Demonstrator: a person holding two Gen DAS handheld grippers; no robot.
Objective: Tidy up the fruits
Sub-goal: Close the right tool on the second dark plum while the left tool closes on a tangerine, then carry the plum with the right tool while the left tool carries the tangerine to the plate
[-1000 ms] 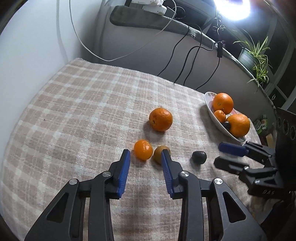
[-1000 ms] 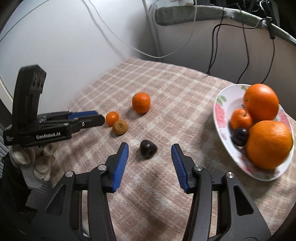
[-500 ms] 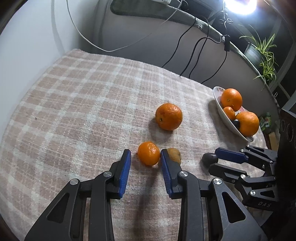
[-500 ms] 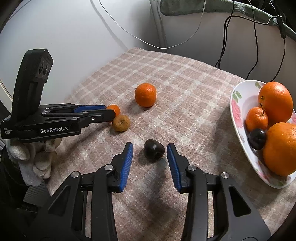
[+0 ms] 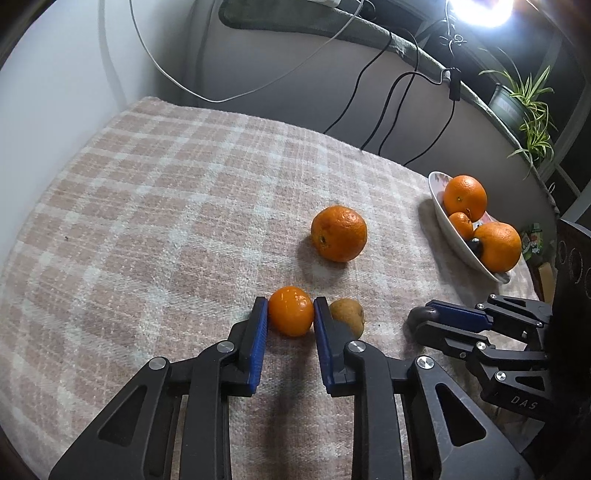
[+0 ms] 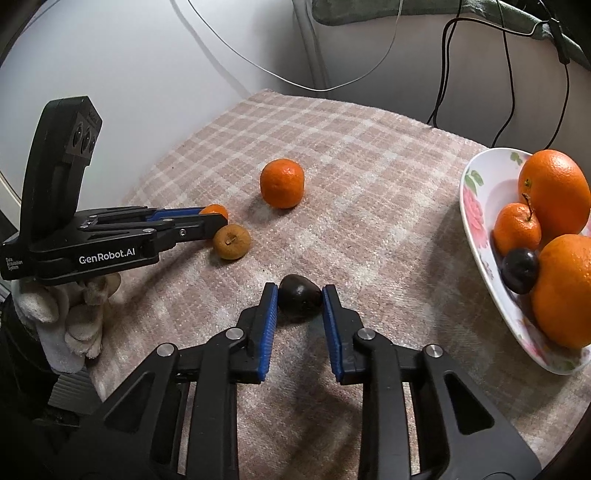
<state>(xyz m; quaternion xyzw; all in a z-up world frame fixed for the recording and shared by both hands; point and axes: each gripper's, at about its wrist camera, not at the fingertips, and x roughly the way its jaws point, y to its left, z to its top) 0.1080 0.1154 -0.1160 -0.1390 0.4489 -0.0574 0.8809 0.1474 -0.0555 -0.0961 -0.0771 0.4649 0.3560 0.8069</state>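
Both clamped for a paired lift toward the bowl (image 6: 476,229): left gripper (image 5: 290,314) pinching small mandarin (image 5: 290,311), right gripper (image 6: 299,301) squeezing dark plum (image 6: 298,301) nearer that bowl.

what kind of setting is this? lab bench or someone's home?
Most likely a home, not a lab. The fruit sits on a pink plaid cloth, beside a floral-print dish holding oranges. A potted spider plant stands on the ledge behind, with loose cables hanging down the wall.

Glaring lamp (image 5: 480,11) top right, soft shadows, sharp focus, fisheye-curved dark edges.
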